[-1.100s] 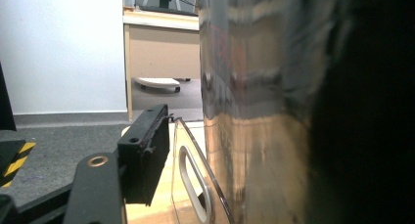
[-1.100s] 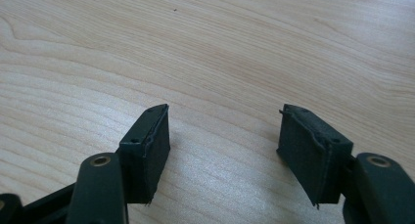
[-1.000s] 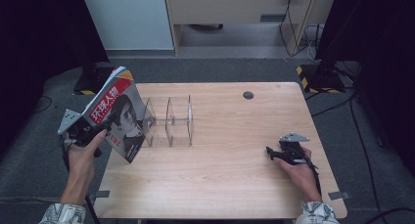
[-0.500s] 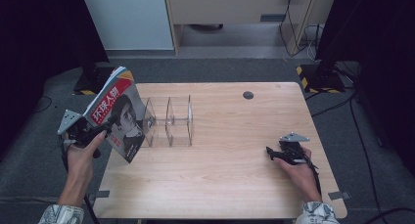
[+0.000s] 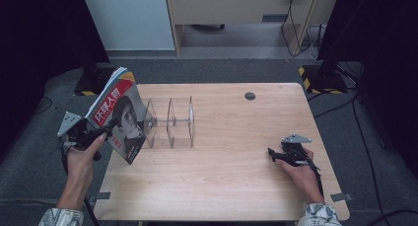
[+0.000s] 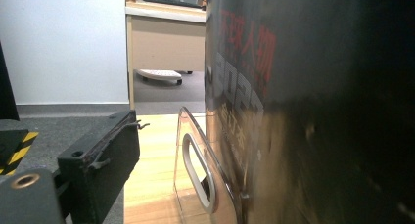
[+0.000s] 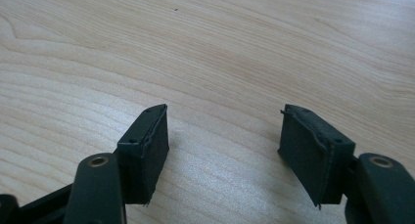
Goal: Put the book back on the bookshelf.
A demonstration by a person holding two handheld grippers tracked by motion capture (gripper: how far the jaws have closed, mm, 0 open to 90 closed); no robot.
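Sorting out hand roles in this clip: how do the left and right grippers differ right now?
The left gripper is held up at the left edge of the table; the right gripper lies low on it at the right. The left gripper's fingers have just been opening, the magazine between them and one finger clear of it; the right gripper's stand apart over bare wood. Both are open.

magazine (image 5: 121,118) — glossy paper | rack (image 5: 170,122) — clear smooth plastic | table (image 5: 236,152) — matt wood

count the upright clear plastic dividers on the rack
3 visible: one against the magazine, one mid-rack, one at the right end. Another may hide behind the magazine.
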